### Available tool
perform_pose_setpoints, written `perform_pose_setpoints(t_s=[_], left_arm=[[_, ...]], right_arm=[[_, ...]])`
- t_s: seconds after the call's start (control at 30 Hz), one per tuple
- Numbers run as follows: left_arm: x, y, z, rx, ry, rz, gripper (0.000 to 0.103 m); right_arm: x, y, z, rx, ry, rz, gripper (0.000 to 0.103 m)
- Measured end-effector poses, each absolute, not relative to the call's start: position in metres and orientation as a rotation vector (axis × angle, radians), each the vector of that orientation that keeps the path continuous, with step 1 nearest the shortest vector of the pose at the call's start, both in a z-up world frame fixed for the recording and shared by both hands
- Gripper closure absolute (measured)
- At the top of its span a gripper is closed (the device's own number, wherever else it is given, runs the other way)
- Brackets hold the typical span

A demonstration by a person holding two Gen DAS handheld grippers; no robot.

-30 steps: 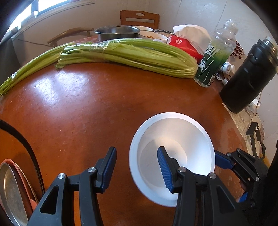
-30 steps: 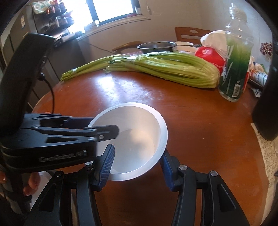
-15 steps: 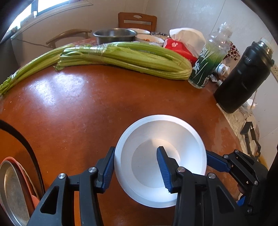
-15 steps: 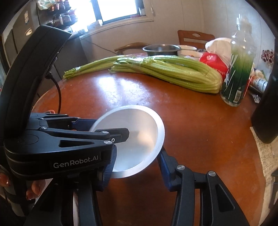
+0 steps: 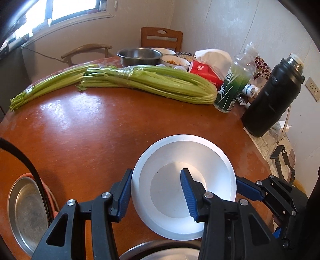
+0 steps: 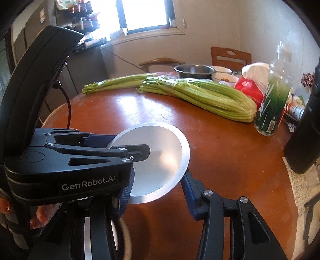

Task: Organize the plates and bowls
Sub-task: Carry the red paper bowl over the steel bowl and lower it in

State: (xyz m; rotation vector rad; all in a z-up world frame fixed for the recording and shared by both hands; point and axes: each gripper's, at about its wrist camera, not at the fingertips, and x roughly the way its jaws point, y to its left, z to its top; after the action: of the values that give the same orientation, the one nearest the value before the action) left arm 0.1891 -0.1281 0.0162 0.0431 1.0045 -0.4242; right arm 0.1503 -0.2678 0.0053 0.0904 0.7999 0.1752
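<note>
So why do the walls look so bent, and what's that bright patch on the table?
Left wrist view: the fisheye lens bows the table edge and darkens the corners; window light leaves a pale sheen on the wood. Right wrist view: the window is blown out white, the same glare streaks the table, and the white bowl stays sharp.

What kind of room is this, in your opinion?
Probably a home dining area or kitchen: a round wooden table with celery and food bowls, wooden chairs, and shelves of jars near the window.
</note>
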Motion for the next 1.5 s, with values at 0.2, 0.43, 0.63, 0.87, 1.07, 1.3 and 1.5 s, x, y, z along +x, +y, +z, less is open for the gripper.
perform_pose_setpoints(t_s=[0.2, 0.43, 0.63, 0.87, 1.07, 1.3, 1.5], left_arm=[[0.175, -0.115, 0.029, 0.035, 0.976, -0.416, 0.056], [0.156, -0.103, 0.046, 0.033, 0.931, -0.407, 0.056], [0.140, -0.095, 0.059, 0.031, 0.897, -0.399, 0.056], [0.119, -0.084, 0.070, 0.031, 0.868, -0.391, 0.056], [0.101, -0.075, 0.079, 0.029, 0.841, -0.387, 0.056], [0.082, -0.069, 0.085, 0.034, 0.821, -0.384, 0.056], [0.072, -0.063, 0.082, 0.027, 0.828, -0.390, 0.056]], right_arm=[[0.139, -0.257, 0.018, 0.075, 0.772, 0.188, 0.053], [0.124, -0.245, 0.034, 0.055, 0.732, 0.200, 0.053], [0.109, -0.235, 0.046, 0.044, 0.705, 0.212, 0.053], [0.091, -0.223, 0.057, 0.024, 0.676, 0.222, 0.053], [0.075, -0.212, 0.066, 0.006, 0.656, 0.229, 0.053], [0.059, -0.203, 0.071, -0.005, 0.640, 0.234, 0.053], [0.048, -0.199, 0.070, -0.011, 0.640, 0.240, 0.052]])
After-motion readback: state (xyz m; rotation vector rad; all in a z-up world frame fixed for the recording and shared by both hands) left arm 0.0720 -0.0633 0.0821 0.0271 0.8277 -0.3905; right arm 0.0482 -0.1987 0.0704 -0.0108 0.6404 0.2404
